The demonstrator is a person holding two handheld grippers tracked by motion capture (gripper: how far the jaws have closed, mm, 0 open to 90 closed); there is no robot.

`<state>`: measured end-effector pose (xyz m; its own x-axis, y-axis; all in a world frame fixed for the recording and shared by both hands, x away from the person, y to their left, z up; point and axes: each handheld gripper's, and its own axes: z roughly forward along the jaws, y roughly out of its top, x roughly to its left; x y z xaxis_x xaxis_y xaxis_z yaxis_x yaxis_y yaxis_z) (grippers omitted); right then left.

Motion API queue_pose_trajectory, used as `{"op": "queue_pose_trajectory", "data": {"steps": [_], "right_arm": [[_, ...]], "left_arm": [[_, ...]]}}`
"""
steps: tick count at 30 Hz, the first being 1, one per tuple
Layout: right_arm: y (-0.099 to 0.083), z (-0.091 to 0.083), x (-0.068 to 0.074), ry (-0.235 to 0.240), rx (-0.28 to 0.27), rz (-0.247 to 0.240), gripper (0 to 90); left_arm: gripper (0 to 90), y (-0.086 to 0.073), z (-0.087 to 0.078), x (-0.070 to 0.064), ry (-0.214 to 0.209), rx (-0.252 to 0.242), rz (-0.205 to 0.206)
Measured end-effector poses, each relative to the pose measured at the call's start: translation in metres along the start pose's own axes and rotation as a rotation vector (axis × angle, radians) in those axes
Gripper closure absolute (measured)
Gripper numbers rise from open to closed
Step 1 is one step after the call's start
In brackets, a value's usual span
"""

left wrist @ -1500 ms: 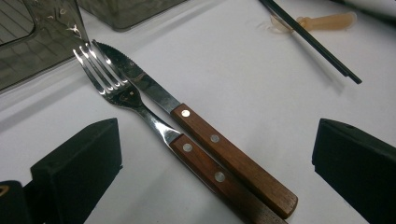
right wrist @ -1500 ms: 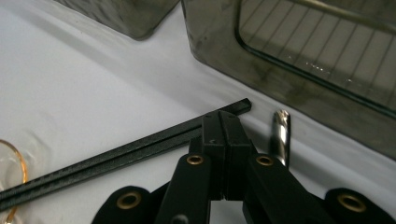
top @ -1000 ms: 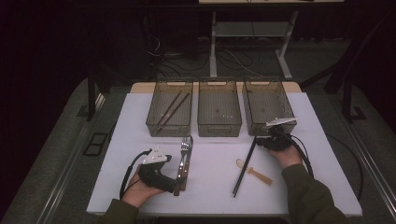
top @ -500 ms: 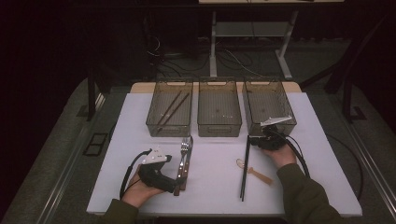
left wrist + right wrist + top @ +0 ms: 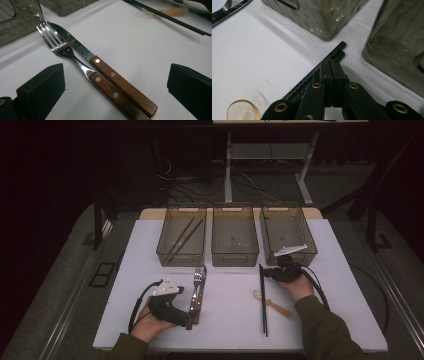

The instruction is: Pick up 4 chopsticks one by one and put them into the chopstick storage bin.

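A: From above, what are the hands doing?
B: The right gripper (image 5: 268,272) lies low on the white tabletop (image 5: 230,315), pinching the top end of the black chopsticks (image 5: 263,302). The left gripper (image 5: 186,304) rests beside a fork (image 5: 197,281).

A: Left gripper view?
B: Fingers (image 5: 41,91) spread wide; between them, steel fork (image 5: 62,50) and knife (image 5: 82,53) with riveted wooden handles.

A: Right gripper view?
B: Fingers (image 5: 325,75) clamped on the square-tipped chopsticks (image 5: 337,51); smoky plastic bins (image 5: 322,17) beyond.
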<state>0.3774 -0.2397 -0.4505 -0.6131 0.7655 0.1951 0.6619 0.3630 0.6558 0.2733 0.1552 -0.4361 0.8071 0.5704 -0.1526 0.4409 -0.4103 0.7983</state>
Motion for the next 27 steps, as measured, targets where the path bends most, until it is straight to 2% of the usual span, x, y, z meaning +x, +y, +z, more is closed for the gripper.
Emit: {"op": "queue_pose_trajectory", "data": {"steps": [9, 16, 23, 27], "right_arm": [[0.001, 0.003, 0.006, 0.031, 0.008, -0.027, 89.8], [0.002, 0.002, 0.007, 0.033, 0.014, -0.028, 89.9], [0.008, 0.001, 0.002, -0.021, -0.005, -0.033, 89.8], [0.016, 0.003, 0.001, -0.033, -0.03, -0.018, 89.9]], "left_arm": [[0.4, 0.0, 0.0, 0.0, -0.002, -0.001, 0.0], [0.4, 0.0, 0.0, 0.0, -0.002, -0.002, -0.001], [0.3, 0.0, 0.001, 0.0, -0.002, 0.002, -0.001], [0.4, 0.0, 0.001, 0.0, -0.001, 0.004, 0.0]]}}
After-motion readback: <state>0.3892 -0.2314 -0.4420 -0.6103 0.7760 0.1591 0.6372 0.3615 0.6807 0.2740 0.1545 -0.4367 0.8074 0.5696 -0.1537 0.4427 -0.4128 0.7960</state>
